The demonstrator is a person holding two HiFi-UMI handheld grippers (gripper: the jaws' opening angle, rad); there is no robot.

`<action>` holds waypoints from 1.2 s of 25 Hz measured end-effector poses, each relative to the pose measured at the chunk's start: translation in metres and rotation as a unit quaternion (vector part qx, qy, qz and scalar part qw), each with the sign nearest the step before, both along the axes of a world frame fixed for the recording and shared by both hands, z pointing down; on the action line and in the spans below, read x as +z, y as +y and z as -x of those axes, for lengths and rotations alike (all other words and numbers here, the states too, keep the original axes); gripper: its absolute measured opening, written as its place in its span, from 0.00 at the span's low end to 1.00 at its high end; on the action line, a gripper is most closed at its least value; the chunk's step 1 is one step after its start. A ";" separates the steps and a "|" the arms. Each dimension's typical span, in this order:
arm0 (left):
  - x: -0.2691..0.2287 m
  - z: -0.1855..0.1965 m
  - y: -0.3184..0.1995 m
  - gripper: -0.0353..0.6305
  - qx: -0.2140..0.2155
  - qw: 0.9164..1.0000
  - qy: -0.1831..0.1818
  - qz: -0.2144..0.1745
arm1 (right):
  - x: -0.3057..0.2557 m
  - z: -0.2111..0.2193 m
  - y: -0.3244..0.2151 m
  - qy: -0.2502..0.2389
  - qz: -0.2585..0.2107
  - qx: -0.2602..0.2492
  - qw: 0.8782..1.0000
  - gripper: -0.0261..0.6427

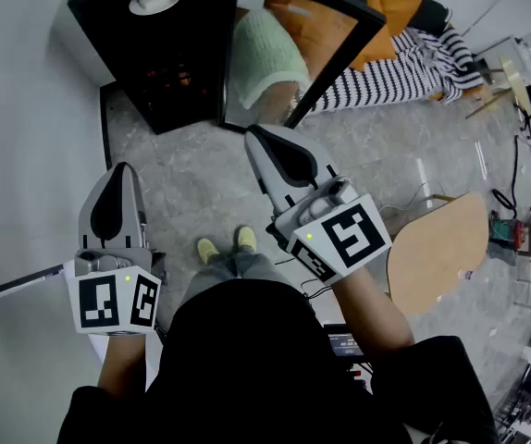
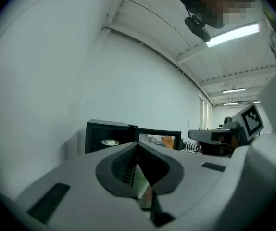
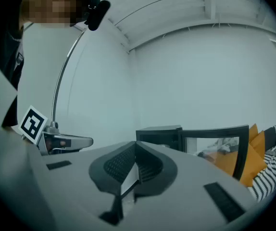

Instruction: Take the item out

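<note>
I hold left gripper clenched, empty; right gripper clenched, empty; black cabinet ahead, door open; item likely inside, only dim reddish shapes show; reach, grasp, withdrawal remain.

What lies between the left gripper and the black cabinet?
Only bare grey floor, as the head view shows. The left gripper hangs short of the cabinet, with nothing in that stretch.
</note>
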State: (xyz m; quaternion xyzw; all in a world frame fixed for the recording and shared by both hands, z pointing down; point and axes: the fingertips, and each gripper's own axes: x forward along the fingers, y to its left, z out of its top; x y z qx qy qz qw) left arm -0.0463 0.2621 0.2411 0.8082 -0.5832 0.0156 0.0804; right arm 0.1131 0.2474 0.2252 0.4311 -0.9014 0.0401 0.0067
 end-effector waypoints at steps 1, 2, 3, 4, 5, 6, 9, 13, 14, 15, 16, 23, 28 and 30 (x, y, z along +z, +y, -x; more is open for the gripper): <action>0.000 -0.002 0.000 0.06 0.001 1.000 0.000 0.000 | 0.000 -0.001 0.000 0.000 0.001 0.001 1.000 0.05; -0.001 -0.003 -0.001 0.06 0.003 1.000 -0.001 0.000 | 0.001 -0.002 0.000 0.001 0.001 0.002 1.000 0.05; -0.001 -0.004 -0.001 0.06 0.003 1.000 -0.001 0.000 | 0.001 -0.003 0.000 0.002 0.001 0.002 1.000 0.05; -0.001 -0.004 -0.002 0.06 0.004 1.000 -0.001 0.000 | 0.001 -0.003 -0.001 0.003 0.000 0.002 1.000 0.05; -0.002 -0.004 -0.002 0.06 0.004 1.000 -0.001 0.000 | 0.000 -0.002 -0.001 0.004 0.000 0.002 1.000 0.05; -0.002 -0.003 -0.003 0.06 0.004 1.000 0.000 -0.001 | 0.000 -0.002 -0.001 0.004 0.000 0.002 1.000 0.05; 0.000 -0.001 -0.003 0.06 0.003 1.000 0.002 -0.001 | 0.001 -0.001 -0.003 -0.005 0.010 0.005 1.000 0.05; -0.003 0.007 -0.006 0.06 0.001 1.000 0.004 -0.002 | 0.000 0.001 -0.008 -0.014 0.021 0.011 1.000 0.05; -0.004 0.008 -0.007 0.06 0.002 1.000 0.004 -0.003 | 0.000 0.002 -0.009 -0.014 0.021 0.012 1.000 0.05; -0.004 0.010 -0.007 0.06 0.004 1.000 0.003 -0.004 | 0.000 0.003 -0.010 -0.014 0.021 0.014 1.000 0.05; -0.003 0.011 -0.007 0.06 0.006 1.000 0.002 -0.005 | 0.000 0.004 -0.010 -0.013 0.021 0.015 1.000 0.05; -0.001 0.030 -0.011 0.06 0.012 1.000 0.011 -0.004 | -0.002 0.028 -0.015 -0.003 0.017 0.012 1.000 0.05; 0.003 0.044 -0.007 0.06 0.016 1.000 0.010 -0.006 | 0.000 0.044 -0.013 0.010 0.014 0.013 1.000 0.05; 0.003 0.053 -0.008 0.06 0.015 1.000 0.010 -0.006 | -0.001 0.052 -0.015 0.014 0.012 0.016 1.000 0.05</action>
